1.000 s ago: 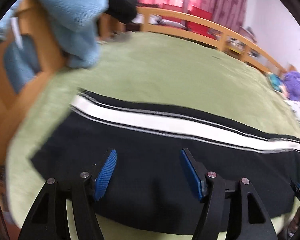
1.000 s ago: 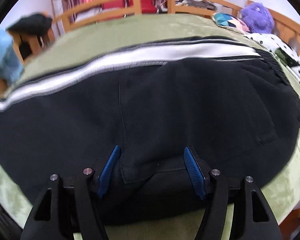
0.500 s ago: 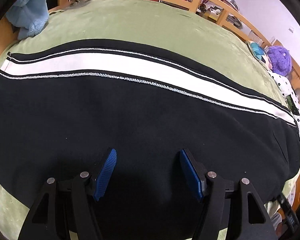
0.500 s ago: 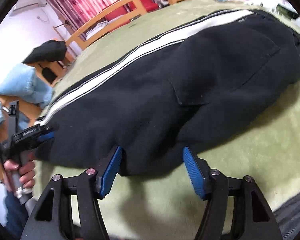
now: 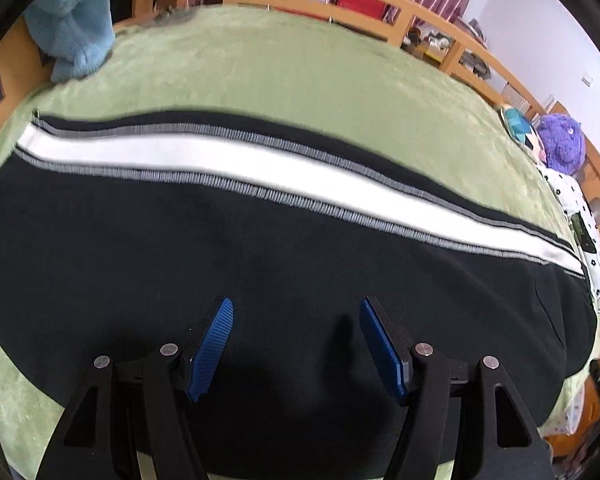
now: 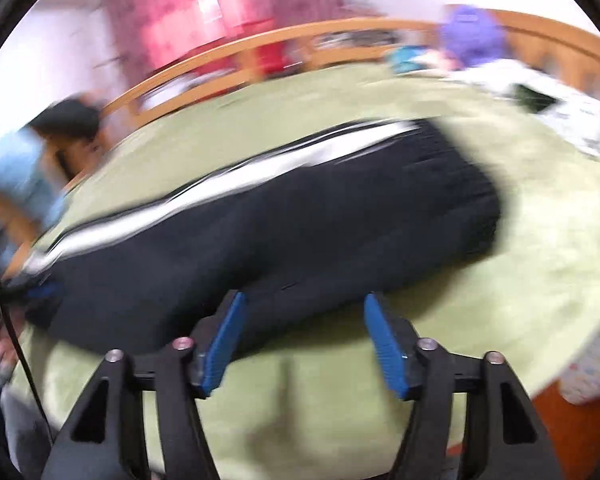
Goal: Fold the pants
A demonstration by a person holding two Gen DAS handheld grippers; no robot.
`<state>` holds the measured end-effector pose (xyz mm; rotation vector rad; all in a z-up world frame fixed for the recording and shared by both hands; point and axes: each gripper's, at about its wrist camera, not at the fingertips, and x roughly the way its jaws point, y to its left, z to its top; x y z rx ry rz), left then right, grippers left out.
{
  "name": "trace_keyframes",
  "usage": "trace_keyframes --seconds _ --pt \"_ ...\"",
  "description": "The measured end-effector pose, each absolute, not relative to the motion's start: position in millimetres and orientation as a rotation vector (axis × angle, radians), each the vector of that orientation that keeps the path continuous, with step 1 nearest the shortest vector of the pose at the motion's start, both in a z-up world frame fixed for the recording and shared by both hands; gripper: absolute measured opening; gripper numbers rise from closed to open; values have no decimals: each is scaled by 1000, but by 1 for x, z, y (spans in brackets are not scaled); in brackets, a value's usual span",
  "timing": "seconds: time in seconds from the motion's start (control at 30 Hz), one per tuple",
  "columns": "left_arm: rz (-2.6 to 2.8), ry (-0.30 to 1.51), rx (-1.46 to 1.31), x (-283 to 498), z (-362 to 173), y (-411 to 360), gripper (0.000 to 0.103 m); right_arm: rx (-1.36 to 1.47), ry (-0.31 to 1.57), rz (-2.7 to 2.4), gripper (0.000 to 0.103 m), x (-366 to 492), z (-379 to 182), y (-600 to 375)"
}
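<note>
Black pants with a white side stripe lie flat along a green bed, the waistband to the right. My left gripper is open and empty, hovering over the black fabric near its front edge. In the blurred right wrist view the pants lie across the bed, and my right gripper is open and empty at their near edge, partly over the green cover. The left gripper shows there at the far left by the leg end.
The green bed cover has a wooden rail at the back. Blue cloth hangs at the back left. A purple plush toy and a dotted white cloth lie at the right.
My right gripper has pulled back from the pants toward the near edge of the bed, and its view is now blurred. My left gripper has shifted slightly over the pants. Both stay open.
</note>
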<state>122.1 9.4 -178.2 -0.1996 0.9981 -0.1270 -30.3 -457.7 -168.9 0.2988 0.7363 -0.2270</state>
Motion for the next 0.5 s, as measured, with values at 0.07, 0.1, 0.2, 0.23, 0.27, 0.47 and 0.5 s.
trace_keyframes --seconds 0.07,0.1,0.2,0.23,0.27,0.47,0.5 --pt "-145 965 -190 123 -173 -1 64 353 731 -343 67 -26 -170 -498" --pt "-180 956 -190 124 -172 -11 64 397 736 -366 67 -22 -173 -514" --pt "-274 971 -161 127 -179 -43 66 543 764 -302 67 -1 -192 -545" --pt "-259 980 -131 129 -183 -50 66 580 770 -280 69 6 -200 -549" --pt "-212 1001 -87 132 -190 -56 66 605 773 -278 68 15 -206 -547" --pt "-152 1025 -66 142 -208 -53 62 593 685 -268 14 11 -197 -568" --pt "-153 1027 -59 143 -208 -53 62 598 685 -265 14 10 -197 -572"
